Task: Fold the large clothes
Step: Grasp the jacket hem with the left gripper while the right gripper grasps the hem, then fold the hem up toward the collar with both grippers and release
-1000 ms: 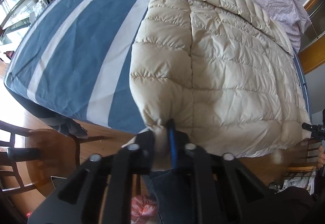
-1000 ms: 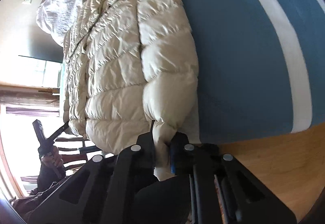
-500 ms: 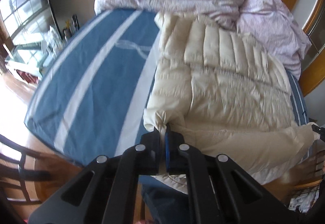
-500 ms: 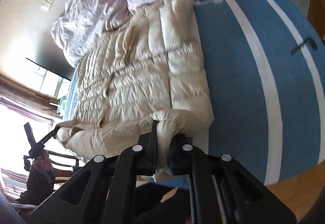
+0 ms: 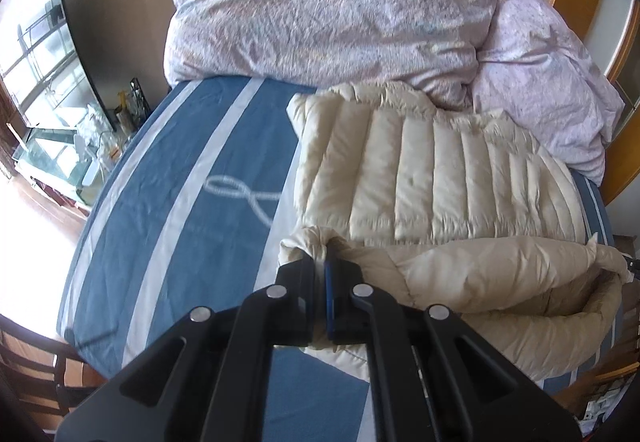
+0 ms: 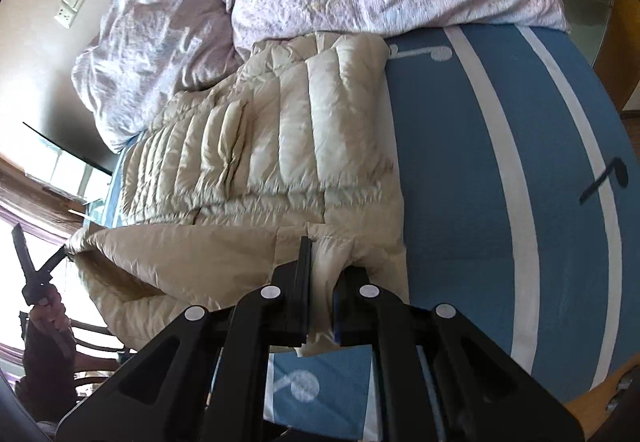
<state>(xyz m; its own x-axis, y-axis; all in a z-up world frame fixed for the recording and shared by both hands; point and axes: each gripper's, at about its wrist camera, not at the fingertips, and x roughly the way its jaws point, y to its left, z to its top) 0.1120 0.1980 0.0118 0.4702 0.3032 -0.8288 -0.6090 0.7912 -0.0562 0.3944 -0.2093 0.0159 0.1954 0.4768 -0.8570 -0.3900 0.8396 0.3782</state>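
On the bed [image 5: 168, 209], covered by a blue sheet with white stripes, lies a cream quilted jacket [image 5: 432, 177], its far end up against a heap of pale lilac bedding [image 5: 328, 1]. The near edge of the jacket is raised off the sheet and stretched into a long ridge between the two grippers, so that it hangs above the part that lies flat.

The left gripper [image 5: 325, 278] points steeply down toward the bed, its black fingers pressed together on a bunched corner of the jacket; a strip of blue pad shows between them, and the fabric puckers just beyond the tips. From this corner the lifted ridge runs off to the right in the left wrist view, ending at a second pinched corner near the frame's edge.

The right gripper [image 6: 322, 274] is likewise tilted downward and is clamped on the opposite corner, with a fold of cream fabric squeezed between its fingers and spilling out below them. In the right wrist view the ridge runs away to the left, where the other gripper [image 6: 48, 262] appears small and dark, held up in the person's hand [image 6: 50, 312] at about the same height against a bright window.
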